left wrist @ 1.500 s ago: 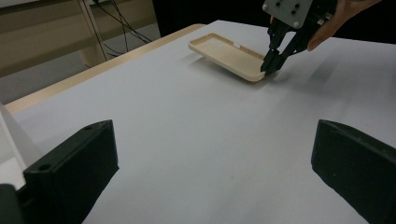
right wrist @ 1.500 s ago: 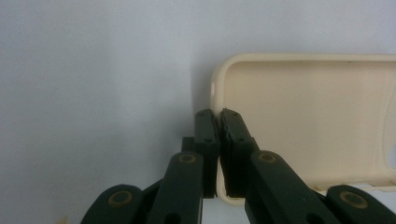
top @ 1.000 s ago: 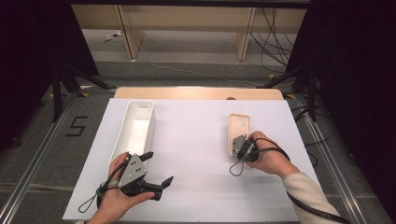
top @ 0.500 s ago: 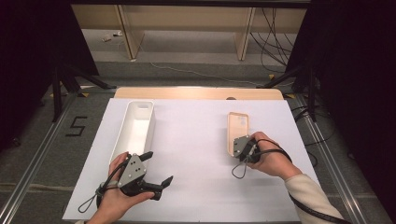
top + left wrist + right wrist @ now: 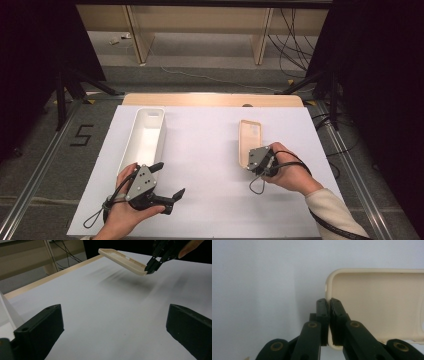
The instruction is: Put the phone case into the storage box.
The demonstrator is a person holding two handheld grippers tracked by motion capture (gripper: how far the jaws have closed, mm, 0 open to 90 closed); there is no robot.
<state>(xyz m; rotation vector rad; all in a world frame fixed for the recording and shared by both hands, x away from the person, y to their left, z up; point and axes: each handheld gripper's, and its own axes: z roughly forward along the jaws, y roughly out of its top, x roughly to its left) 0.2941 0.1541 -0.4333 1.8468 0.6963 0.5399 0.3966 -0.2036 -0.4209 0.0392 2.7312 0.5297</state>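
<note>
Black jaws of our right gripper (image 5: 256,161) are clamped on the near rim of the cream phone case (image 5: 249,141), pinching its short wall. We see the case lifted off the white sheet (image 5: 205,150) on the right side of the table, hollow side up, its long axis running away from us and its far end tilted upward. Our left gripper (image 5: 167,187) rests low near the front edge, jaws spread wide with nothing between them, just beside the white tray (image 5: 145,137).
</note>
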